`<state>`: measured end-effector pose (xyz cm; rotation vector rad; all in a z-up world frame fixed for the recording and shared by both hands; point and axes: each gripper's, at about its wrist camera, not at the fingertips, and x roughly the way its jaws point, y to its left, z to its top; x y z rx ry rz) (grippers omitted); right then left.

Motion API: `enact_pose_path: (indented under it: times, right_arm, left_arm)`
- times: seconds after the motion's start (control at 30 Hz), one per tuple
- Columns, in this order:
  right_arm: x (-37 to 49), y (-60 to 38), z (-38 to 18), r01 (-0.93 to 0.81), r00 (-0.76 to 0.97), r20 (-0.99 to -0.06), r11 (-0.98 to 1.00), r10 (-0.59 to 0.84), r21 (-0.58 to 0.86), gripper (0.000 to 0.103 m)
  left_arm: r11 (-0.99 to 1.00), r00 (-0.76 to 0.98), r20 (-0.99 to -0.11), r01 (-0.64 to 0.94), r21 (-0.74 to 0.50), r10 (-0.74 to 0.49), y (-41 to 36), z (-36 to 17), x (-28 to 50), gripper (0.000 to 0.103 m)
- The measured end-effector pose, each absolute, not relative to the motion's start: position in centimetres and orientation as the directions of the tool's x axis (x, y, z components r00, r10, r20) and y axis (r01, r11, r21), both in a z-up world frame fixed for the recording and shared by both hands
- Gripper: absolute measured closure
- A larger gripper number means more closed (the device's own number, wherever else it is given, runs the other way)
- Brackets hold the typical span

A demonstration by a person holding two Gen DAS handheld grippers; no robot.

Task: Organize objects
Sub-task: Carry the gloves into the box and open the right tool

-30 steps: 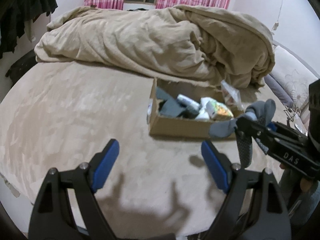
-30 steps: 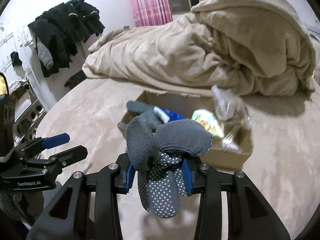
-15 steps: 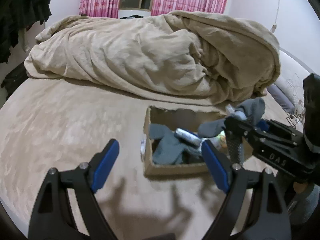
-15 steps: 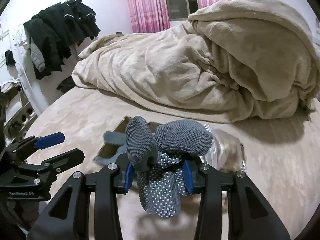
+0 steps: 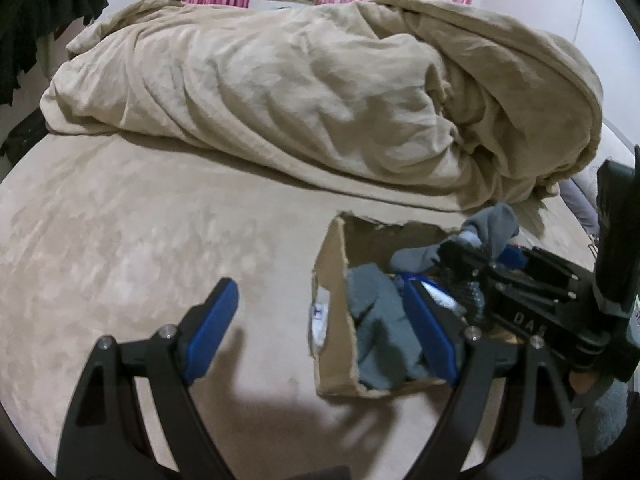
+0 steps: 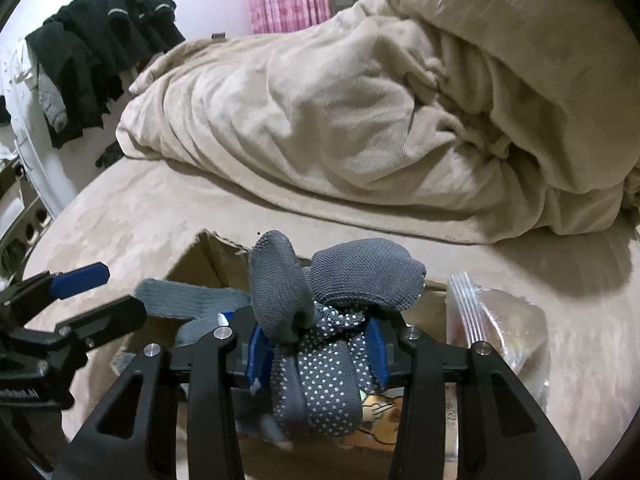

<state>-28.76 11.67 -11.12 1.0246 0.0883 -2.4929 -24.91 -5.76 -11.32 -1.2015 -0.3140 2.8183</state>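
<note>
A brown cardboard box (image 5: 334,312) sits on the beige bed and holds a grey cloth (image 5: 380,320) and other small items. My right gripper (image 6: 316,352) is shut on a grey knit glove with white dots (image 6: 328,320) and holds it directly over the box (image 6: 208,256). In the left wrist view the right gripper (image 5: 472,268) with the glove (image 5: 492,228) is above the box's right part. My left gripper (image 5: 320,328) is open and empty, its right finger over the box's left side, its left finger over the bed.
A large rumpled beige blanket (image 5: 320,92) lies behind the box. A clear zip bag (image 6: 496,320) stands at the box's right end. Dark clothes (image 6: 92,52) hang at the left wall. The bed's edge curves round on the left.
Both grippers have moved forward toward the box. The right gripper has carried the glove from in front of the box to above its inside.
</note>
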Motion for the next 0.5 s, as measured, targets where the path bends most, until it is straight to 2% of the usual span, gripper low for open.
enact_pose_path:
  times: [0.07, 0.2, 0.33, 0.5]
  right_arm:
    - [-28.9, 11.5, -11.5, 0.424, -0.618, -0.689, -0.899, -0.378, 0.113, 0.056]
    - [-28.7, 11.3, -11.6, 0.421, -0.615, -0.694, -0.9, -0.374, 0.112, 0.035]
    - [-27.8, 11.8, -10.5, 0.411, -0.64, -0.674, -0.905, -0.369, 0.106, 0.024]
    - [-25.5, 12.9, -8.5, 0.399, -0.66, -0.656, -0.911, -0.367, 0.108, 0.022]
  left_arm:
    - [-0.977, -0.693, -0.708, 0.024, -0.211, 0.136, -5.8, -11.5, -25.0, 0.018]
    - [-0.978, -0.691, -0.711, 0.025, -0.206, 0.133, -5.9, -11.2, -24.5, 0.018]
    - [-0.978, -0.704, -0.7, 0.033, -0.204, 0.123, -6.1, -9.9, -23.4, 0.018]
    - [-0.979, -0.717, -0.686, 0.024, -0.203, 0.125, -6.0, -8.0, -21.3, 0.018]
